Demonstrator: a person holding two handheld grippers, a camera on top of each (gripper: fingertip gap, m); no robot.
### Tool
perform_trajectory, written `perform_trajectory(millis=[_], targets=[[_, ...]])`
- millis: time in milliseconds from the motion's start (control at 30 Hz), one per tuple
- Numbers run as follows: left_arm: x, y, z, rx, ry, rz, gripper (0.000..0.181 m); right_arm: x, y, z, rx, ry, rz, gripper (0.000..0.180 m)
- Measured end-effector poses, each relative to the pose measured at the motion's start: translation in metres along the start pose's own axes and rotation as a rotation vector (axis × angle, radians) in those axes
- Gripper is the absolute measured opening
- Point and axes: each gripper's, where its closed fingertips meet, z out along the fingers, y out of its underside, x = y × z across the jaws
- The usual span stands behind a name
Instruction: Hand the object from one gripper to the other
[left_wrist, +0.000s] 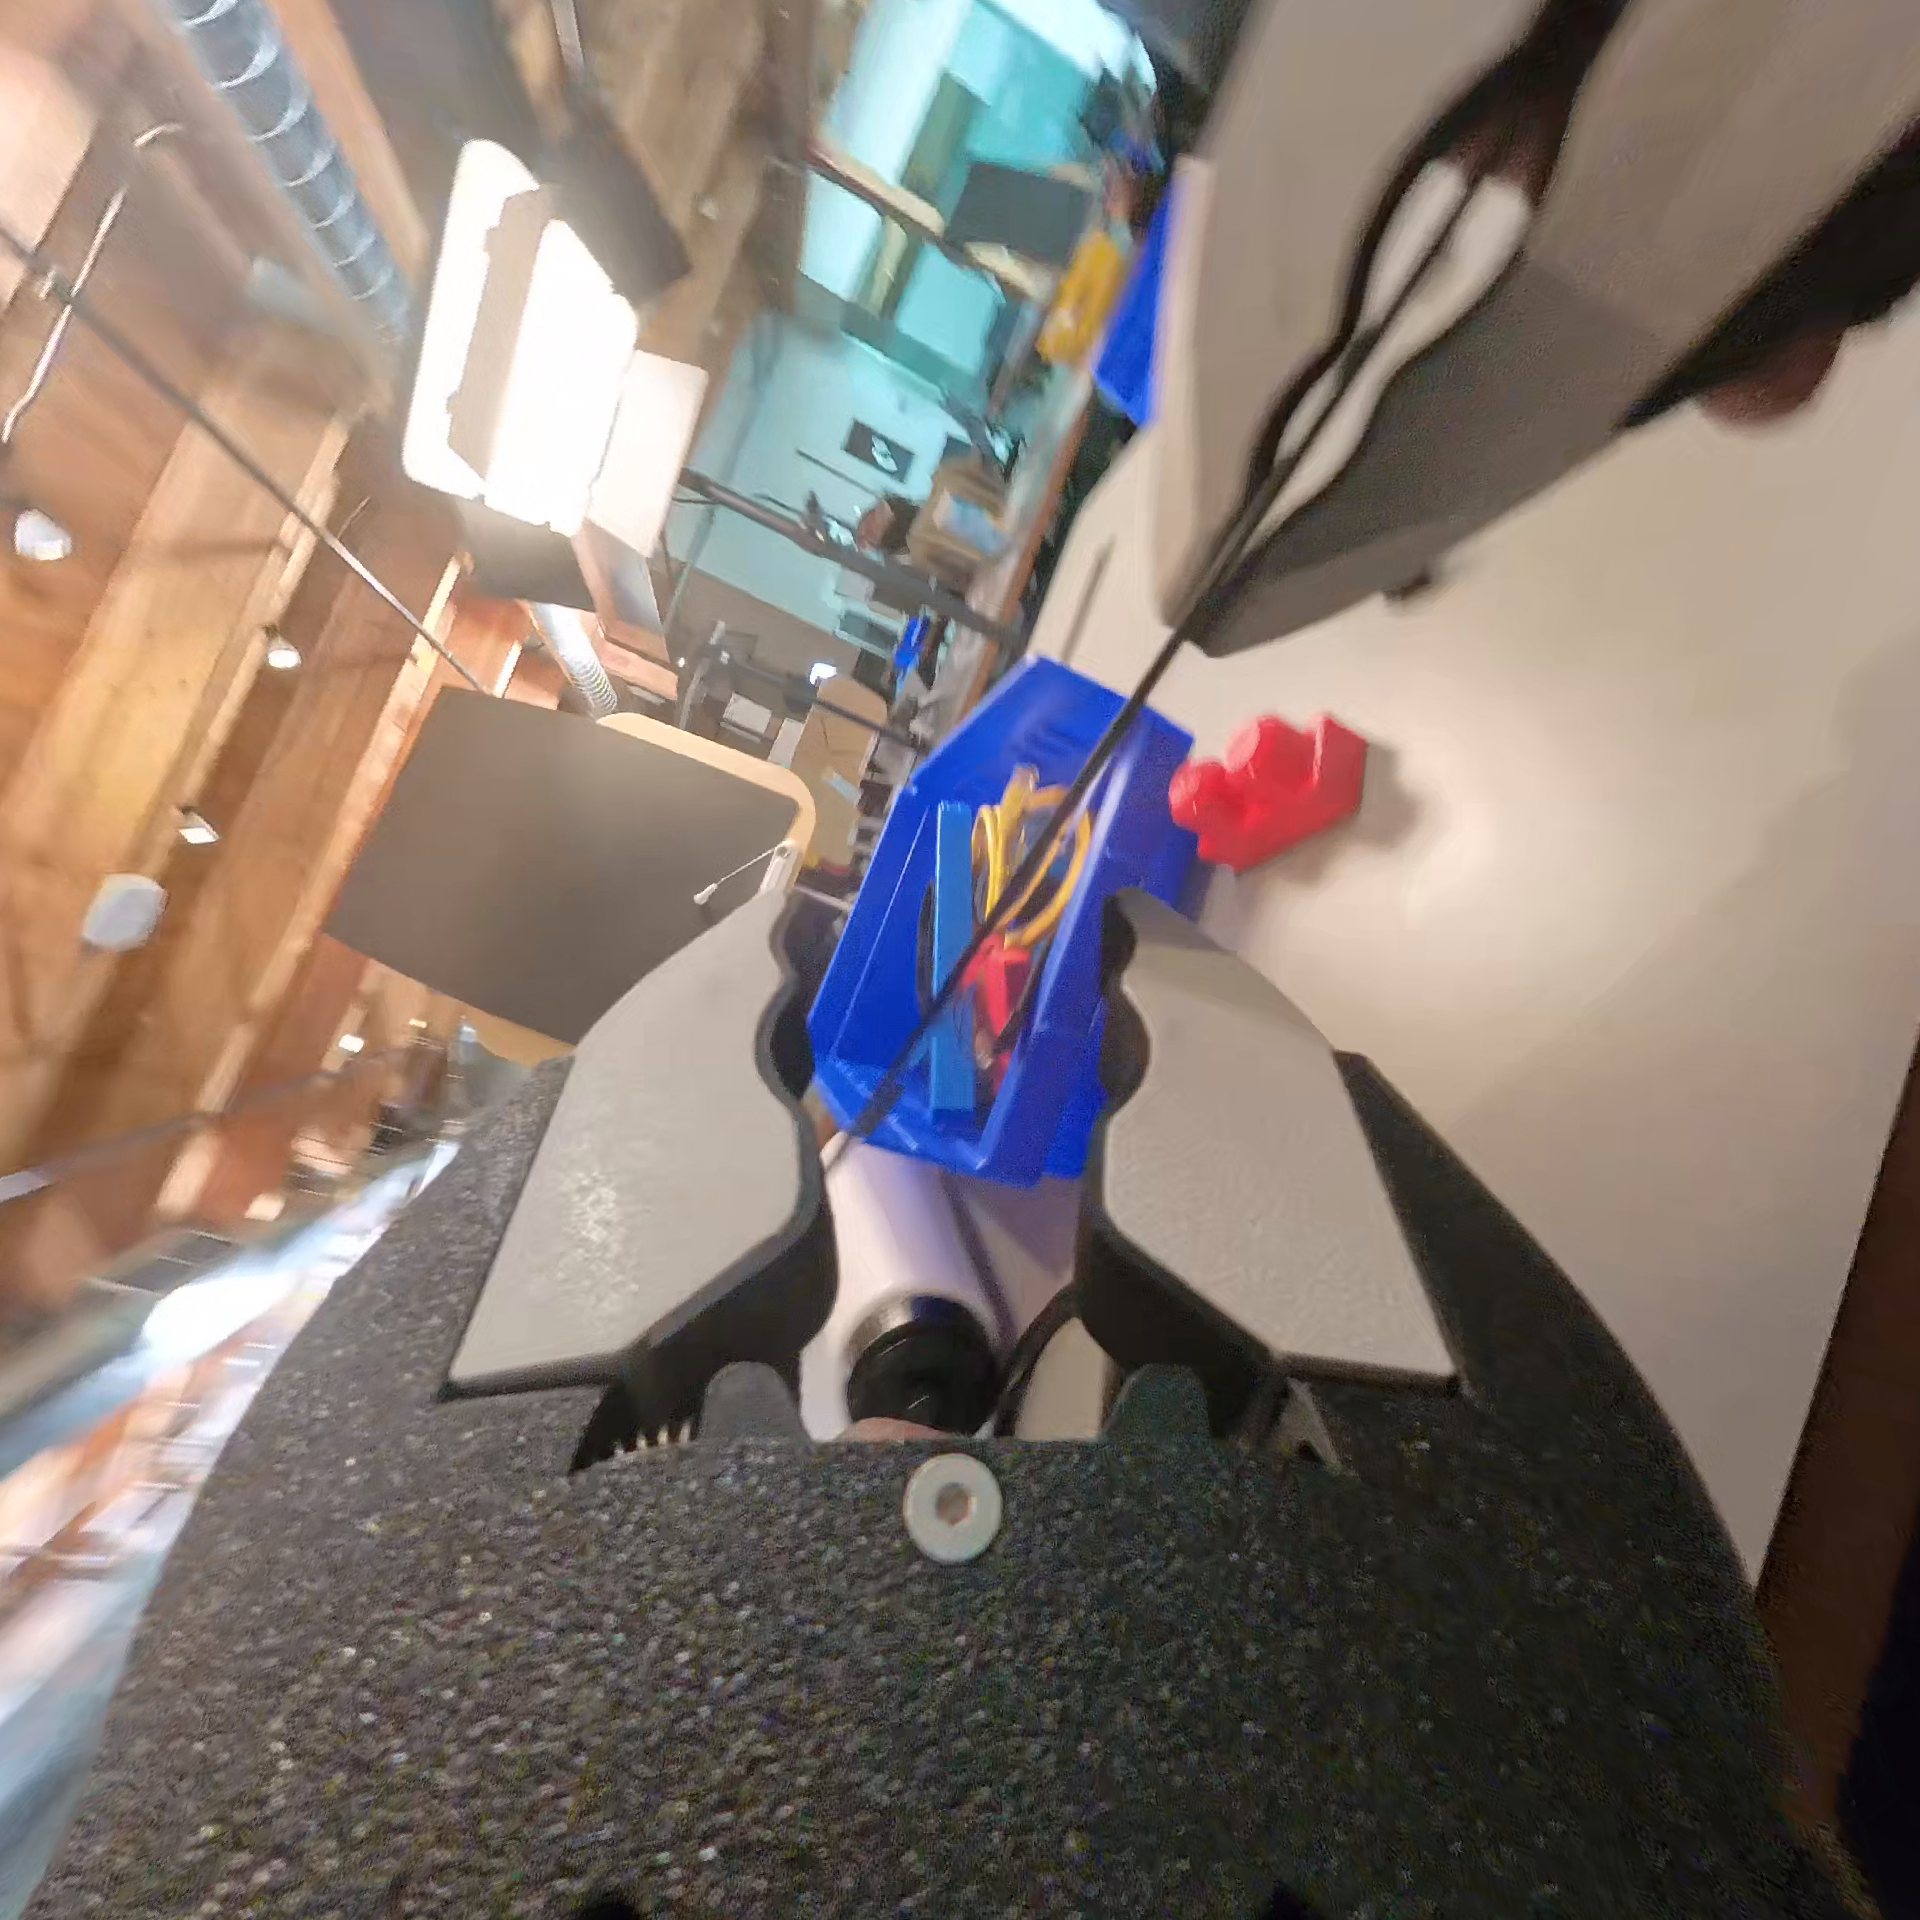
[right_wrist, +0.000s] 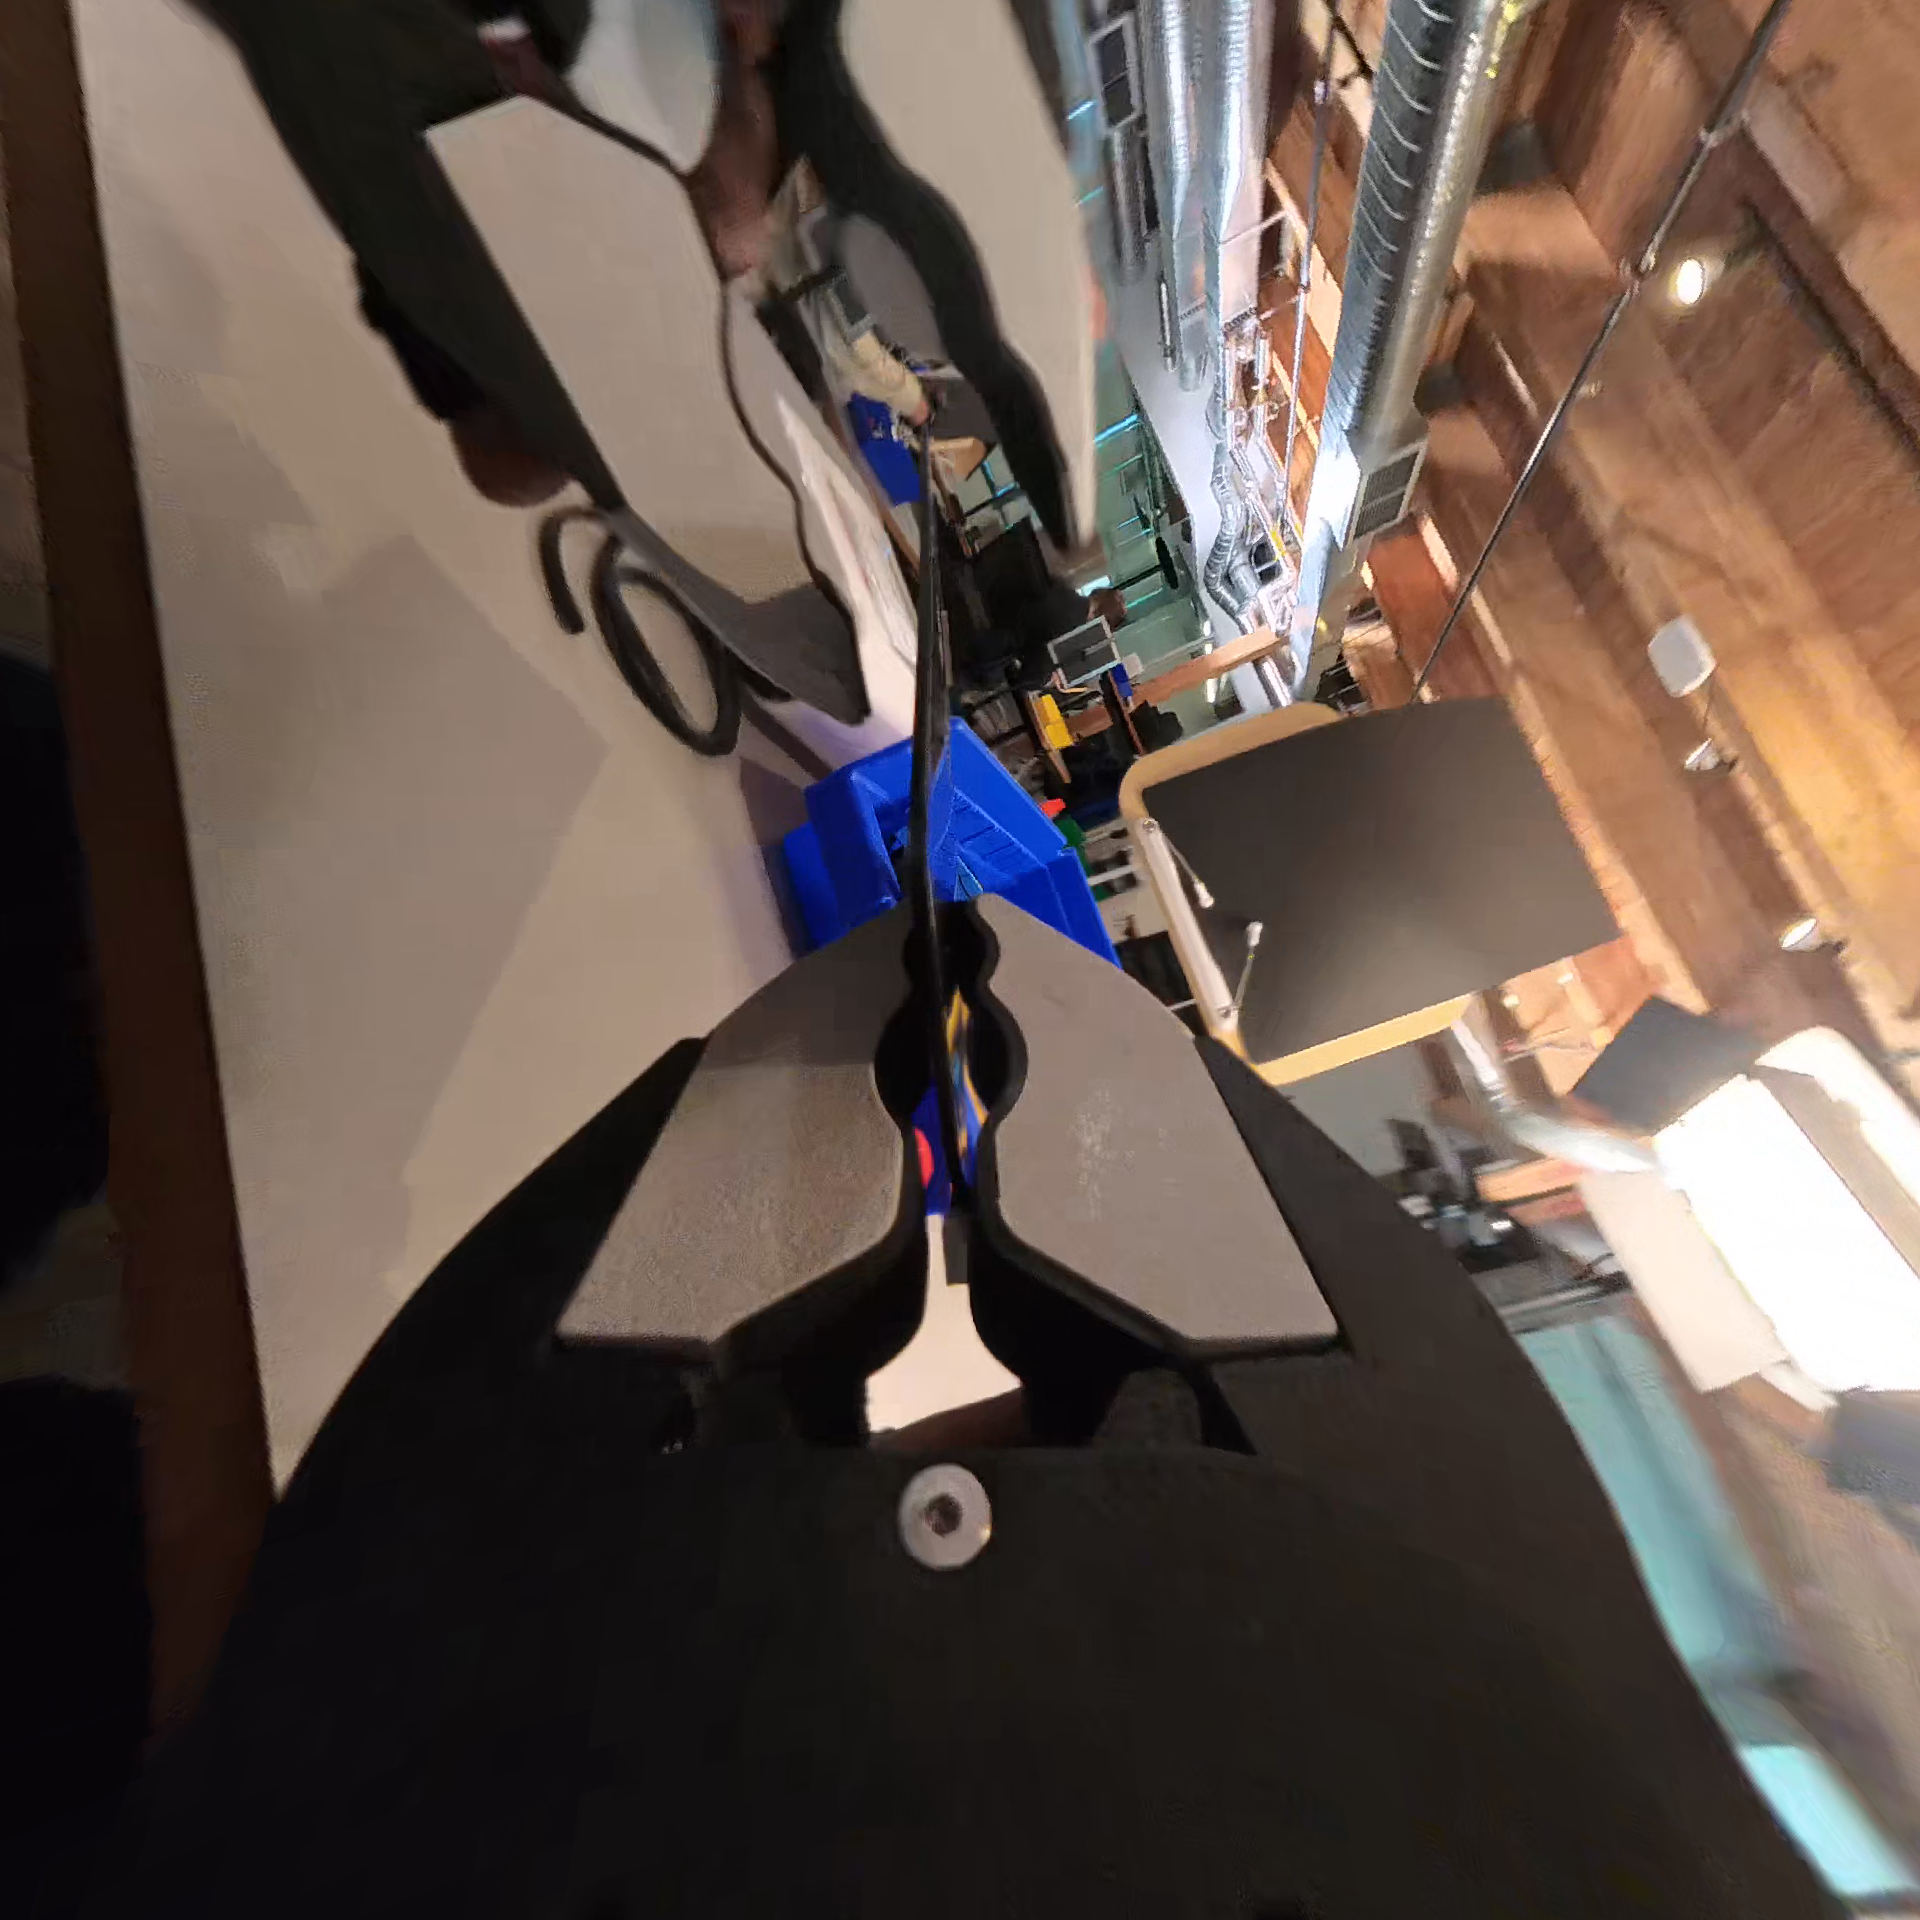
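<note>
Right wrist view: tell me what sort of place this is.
Probably a workshop or lab in an industrial building: exposed metal ducts on a wooden ceiling, blue parts bins on a white table, cluttered benches behind.

The thin black cable is disappearing between the closed grey fingers of the right gripper, so its gripped stretch is hidden. In the left wrist view, the far gripper is blurring with motion and running off the top edge. The blue plastic bin is sitting partly behind the spread fingers of the left gripper; its tangled yellow and red contents are too smeared to identify.
</note>
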Motion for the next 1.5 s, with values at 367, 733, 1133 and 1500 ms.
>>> perform_trajectory(millis=[367, 733, 1133, 1500], targets=[[-0.079, 0.005, -0.018, 0.615, -0.089, -1.396, 0.074, 0.054, -0.004, -0.022, 0.317, -0.085, 0.827, 0.001], [-0.028, -0.065, 0.0, 0.891, 0.356, -1.781, 0.016, 0.031, -0.036, -0.016, 0.456, -0.334, 1.18, 0.009], [-0.028, -0.052, -0.015, 0.552, 0.261, -1.1, 0.002, 0.035, 0.001, -0.021, 0.139, -0.226, 0.808, 0.036], [0.023, -0.09, -0.034, 0.587, 0.699, -1.022, 0.01, -0.019, -0.041, -0.038, 0.22, -0.628, 0.808, 0.001]])
